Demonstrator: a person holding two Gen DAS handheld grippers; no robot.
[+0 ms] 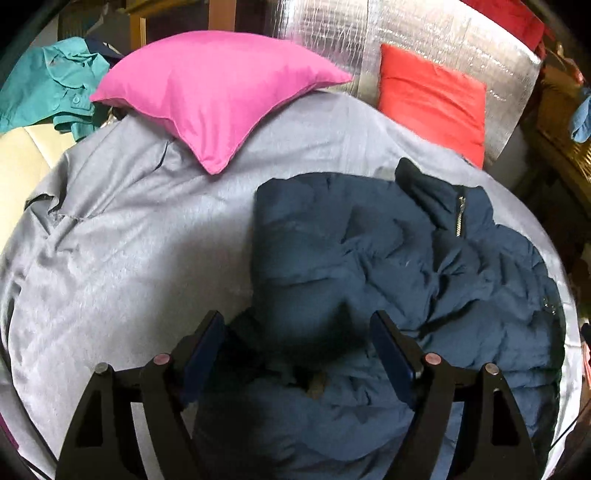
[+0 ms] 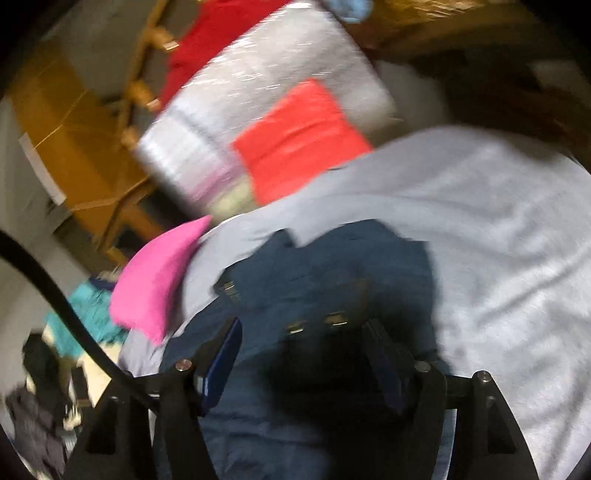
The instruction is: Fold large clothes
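left gripper is hanging over the near edge of the jacket with its jaws standing wide, nothing pinched between the pads as far as i can see, just dark blue fabric lying below the gap. right gripper is looking at the same jacket from a tilted angle and that view is pretty smeared. its jaws are sitting apart too, with a dark lump of jacket between them, but honestly i can't tell if the pads are pressing on it or just floating around it.

the jacket itself is a puffy navy thing, lying bunched up on the grey sheet toward the right side of the bed in the left view. collar and zipper are pointing away from the camera, toward the far end.

further out, a pink pillow is sitting on the sheet at the far left, one corner poking toward the jacket but not touching it. a red pillow is leaning against a silver foil mat behind the bed. a teal shirt is crumpled off the far left corner. in the right view a black cable is curving across the left side.
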